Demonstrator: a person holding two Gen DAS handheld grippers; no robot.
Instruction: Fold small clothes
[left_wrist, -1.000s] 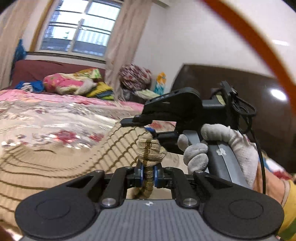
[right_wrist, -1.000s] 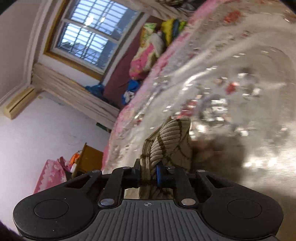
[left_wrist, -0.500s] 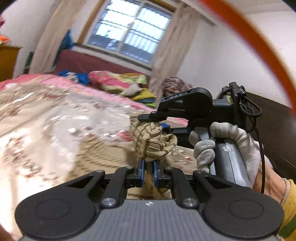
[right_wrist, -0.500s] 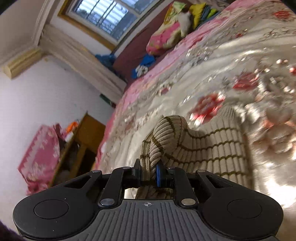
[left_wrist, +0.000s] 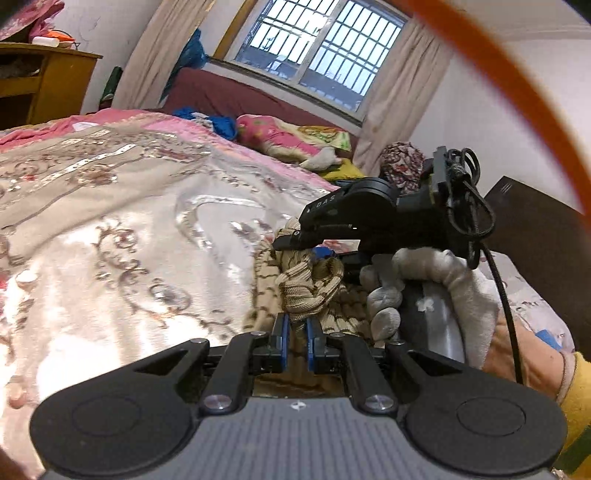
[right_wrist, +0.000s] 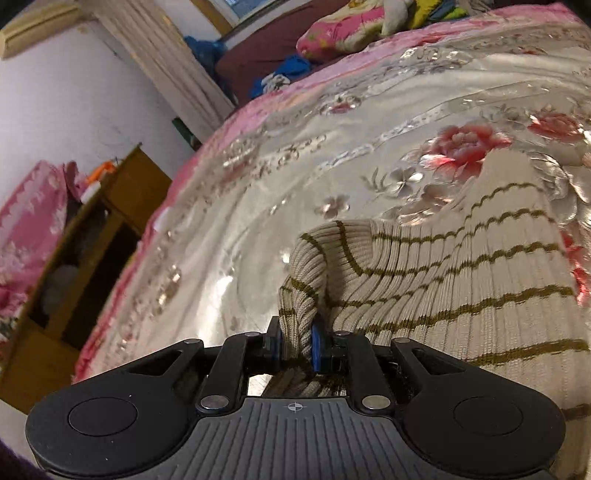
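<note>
A small beige ribbed knit garment with thin brown stripes (right_wrist: 461, 280) lies on the flowered bedspread (right_wrist: 332, 155). My right gripper (right_wrist: 295, 343) is shut on a bunched edge of it, and the cloth spreads to the right over the bed. In the left wrist view my left gripper (left_wrist: 295, 332) is shut on another bunched edge of the same striped garment (left_wrist: 310, 288). The right gripper's black body (left_wrist: 369, 218) and the gloved hand (left_wrist: 424, 291) holding it sit just beyond, close above that bunch.
The bedspread (left_wrist: 129, 221) stretches wide to the left. Pillows and bright clothes (left_wrist: 280, 140) pile at the far end under a barred window (left_wrist: 317, 48). A wooden cabinet (right_wrist: 85, 251) stands beside the bed. A dark headboard (left_wrist: 535, 229) is at right.
Both grippers have swept sideways across the bed and sunk a little, carrying the garment's edges. The striped cloth now lies spread over the bedspread in the right wrist view. Both wrists rolled.
</note>
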